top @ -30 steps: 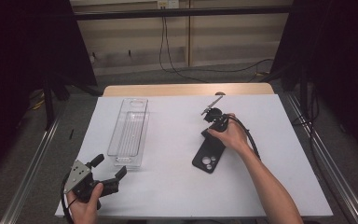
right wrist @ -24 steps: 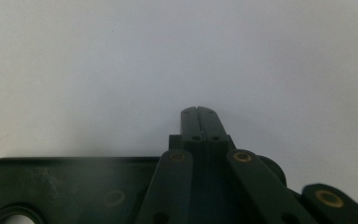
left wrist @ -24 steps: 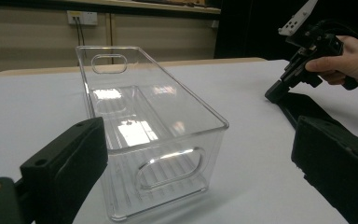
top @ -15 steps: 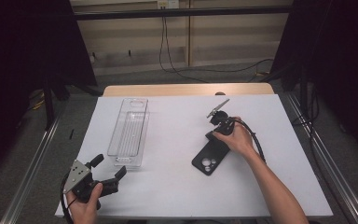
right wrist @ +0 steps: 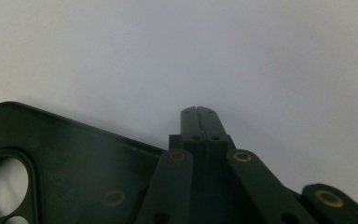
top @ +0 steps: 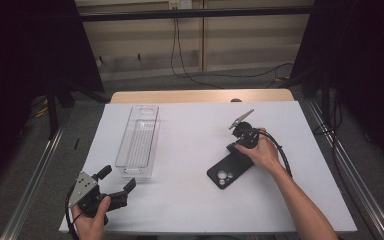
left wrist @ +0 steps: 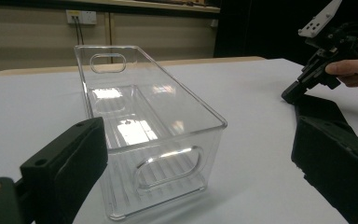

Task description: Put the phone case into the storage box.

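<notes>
- Right hand-held gripper [top: 237, 141] is clenched: in the right gripper view its two jaws meet with no gap and nothing between them. Its tips are at the far edge of the black phone case [top: 230, 169], which lies flat on the white worktop [top: 190, 145] just under and behind the jaws.
- Left hand-held gripper [top: 114, 181] is released, its jaws wide apart. It rests low on the worktop, pointing at the clear bin [top: 139, 141] just in front of it.
- The bin looks empty and stands well apart from the case.
- Risk, as I judge it: closed jaws cannot take the thin case. If they push at its edge, the case may slide away on the smooth worktop.
- The case lies flat, so a grasp from above may also slip off.
</notes>
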Available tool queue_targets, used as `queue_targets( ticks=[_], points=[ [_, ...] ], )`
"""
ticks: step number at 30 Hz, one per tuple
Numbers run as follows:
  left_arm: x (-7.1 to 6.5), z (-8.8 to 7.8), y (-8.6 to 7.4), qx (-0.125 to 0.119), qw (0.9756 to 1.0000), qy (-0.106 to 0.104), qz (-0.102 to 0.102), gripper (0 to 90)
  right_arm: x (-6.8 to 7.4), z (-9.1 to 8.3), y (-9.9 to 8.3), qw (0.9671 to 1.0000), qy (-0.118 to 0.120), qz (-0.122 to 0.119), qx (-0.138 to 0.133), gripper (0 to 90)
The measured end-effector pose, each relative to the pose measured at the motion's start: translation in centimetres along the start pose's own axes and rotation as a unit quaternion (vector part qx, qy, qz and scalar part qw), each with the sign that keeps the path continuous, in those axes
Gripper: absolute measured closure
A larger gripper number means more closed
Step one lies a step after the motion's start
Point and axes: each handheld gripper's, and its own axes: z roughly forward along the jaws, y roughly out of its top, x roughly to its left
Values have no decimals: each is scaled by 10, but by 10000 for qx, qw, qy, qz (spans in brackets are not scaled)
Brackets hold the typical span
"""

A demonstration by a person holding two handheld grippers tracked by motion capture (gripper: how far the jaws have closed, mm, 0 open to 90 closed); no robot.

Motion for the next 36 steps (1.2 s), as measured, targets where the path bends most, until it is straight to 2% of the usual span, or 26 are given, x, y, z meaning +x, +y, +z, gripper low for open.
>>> queue_targets(
  ticks=[30, 36],
  points=[
    [-1, 0, 0, 30, 10000, -13, -4, 35, 0, -22, -45, 9991, 8, 221, -349, 900],
    [0, 0, 0, 18, 10000, 5, -10, 35, 1, -23, -50, 9990, -3, 185, -418, 900]
  ],
)
